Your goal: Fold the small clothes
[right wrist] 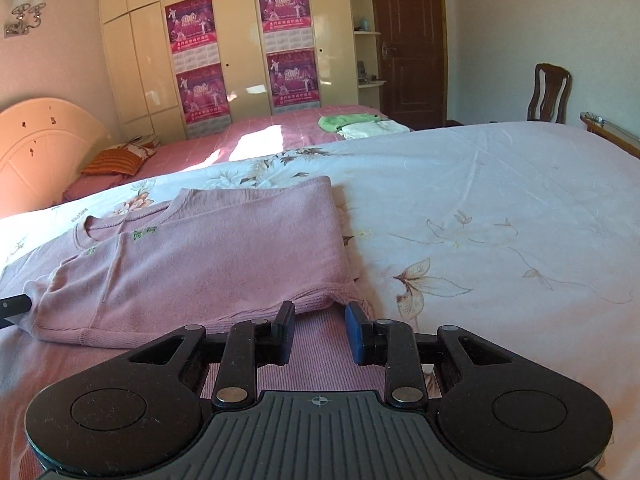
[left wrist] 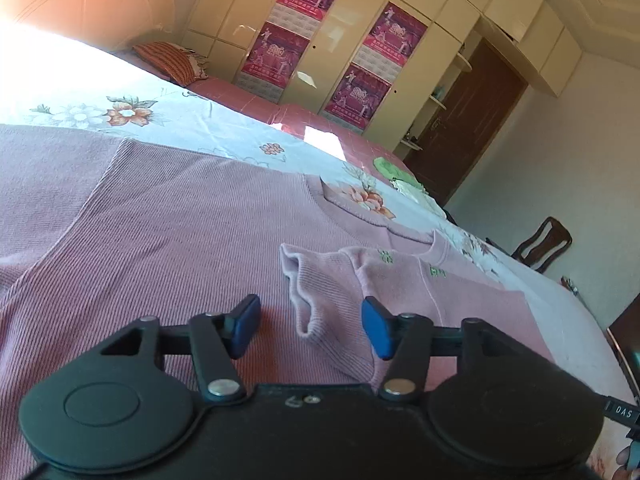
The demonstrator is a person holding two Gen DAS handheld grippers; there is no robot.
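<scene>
A pink ribbed knit sweater [right wrist: 224, 256] lies partly folded on the pale floral bedsheet [right wrist: 500, 200]. The left gripper [left wrist: 310, 326] hangs over the sweater with jaws wide apart, its folded-in cuff [left wrist: 304, 300] between them. The right gripper [right wrist: 320, 332] sits at the sweater's hem, jaws parted, gripping nothing.

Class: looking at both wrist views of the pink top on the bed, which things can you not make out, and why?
- Pink top: its lower part is hidden by the right gripper body, right view.
- Left sleeve: whether the left gripper touches it is unclear, left view.
- Green stitching: too small to read.
- Posters: text blurred, both views.
</scene>
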